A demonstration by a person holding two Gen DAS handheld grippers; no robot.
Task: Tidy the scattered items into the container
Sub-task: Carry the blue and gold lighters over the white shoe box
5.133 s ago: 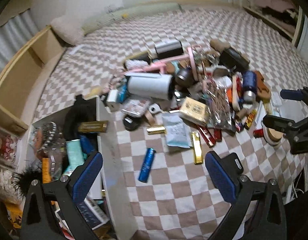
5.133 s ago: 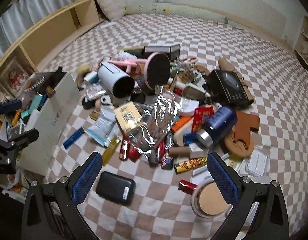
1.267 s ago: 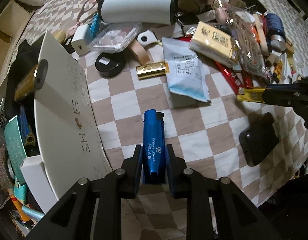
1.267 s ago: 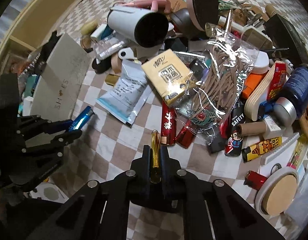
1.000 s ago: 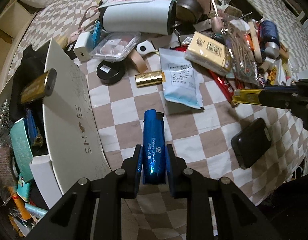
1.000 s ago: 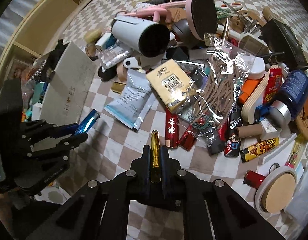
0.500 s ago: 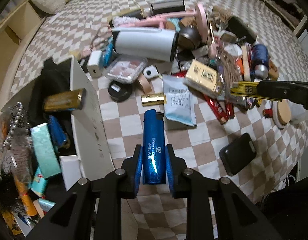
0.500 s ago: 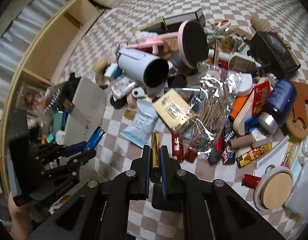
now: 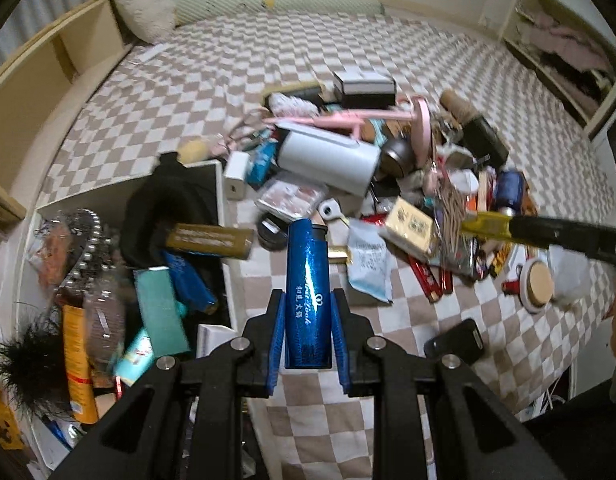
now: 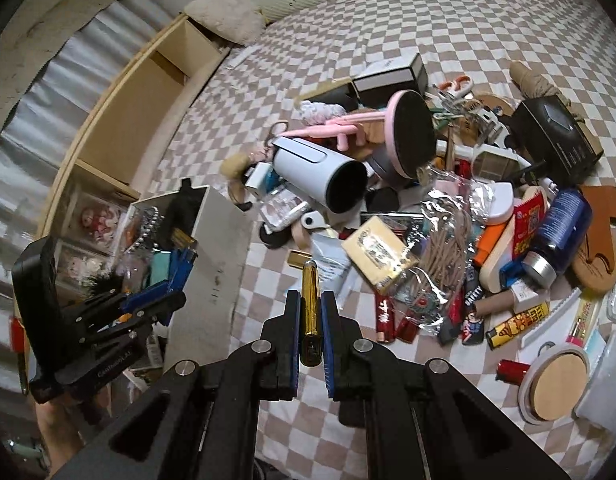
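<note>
My left gripper (image 9: pixel 307 320) is shut on a shiny blue lighter (image 9: pixel 307 292) and holds it in the air beside the right wall of the white shoe box (image 9: pixel 218 184). The box holds several items, among them a gold tube (image 9: pixel 208 240) and a teal packet (image 9: pixel 160 312). My right gripper (image 10: pixel 311 320) is shut on a gold tube (image 10: pixel 310 308) and holds it above the checkered cloth, right of the box (image 10: pixel 224 240). From the right wrist view the left gripper (image 10: pixel 148 304) hangs over the box. The right gripper's gold tube also shows in the left wrist view (image 9: pixel 488 224).
A big heap of clutter lies on the checkered cloth: a white tumbler (image 9: pixel 328 160), a pink stand (image 10: pixel 408 128), a yellow box (image 10: pixel 376 256), a blue bottle (image 10: pixel 560 232), a black case (image 9: pixel 454 344), a round wooden lid (image 10: pixel 560 380). A wooden shelf (image 10: pixel 128 112) runs along the left.
Both grippers have risen with their loads, and the view has widened. The left gripper with the blue lighter has moved left to the box.
</note>
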